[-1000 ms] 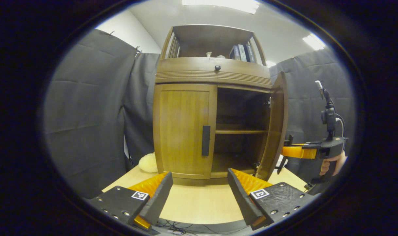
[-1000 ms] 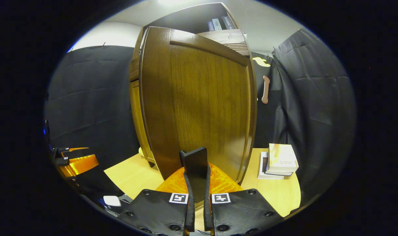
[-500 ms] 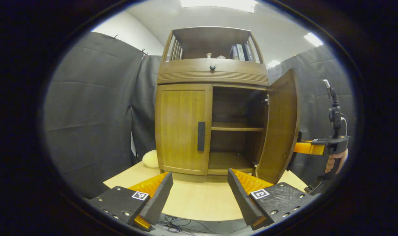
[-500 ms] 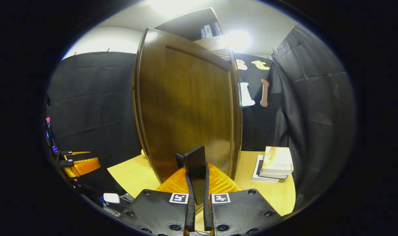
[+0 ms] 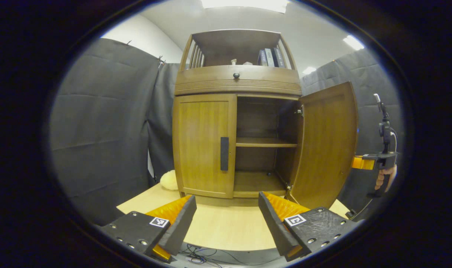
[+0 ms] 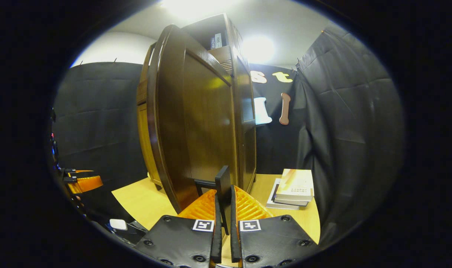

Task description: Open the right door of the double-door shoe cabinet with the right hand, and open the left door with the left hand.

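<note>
Left tool, bottom centre of the left gripper view, jaws spread wide, holding nothing, hovering over the tabletop. Straight ahead and above it, centre frame, stands the shoe cabinet. The left door is shut, flush with the front. Its handle is a dark vertical bar at the door's right edge, long axis upright, sitting almost dead above the gap between the left tool's fingers. So the coming move looks like a forward-and-up reach, jaws closing across the bar from either side. The left tool is clearly the nearer one for this.

Right tool, bottom centre of the right gripper view, jaws nearly together, clamped on the right door's handle, a dark upright bar rising between the fingers. The right door is swung wide, seen edge-on in centre frame; in the left gripper view it stands at right of centre, well off the cabinet front, shelf inside exposed. The right tool also shows at far right there, a hand gripping it.

Judgement: right door about done, left door untouched.

Books lie stacked on the tabletop lower right of the right gripper view, off the path.
</note>
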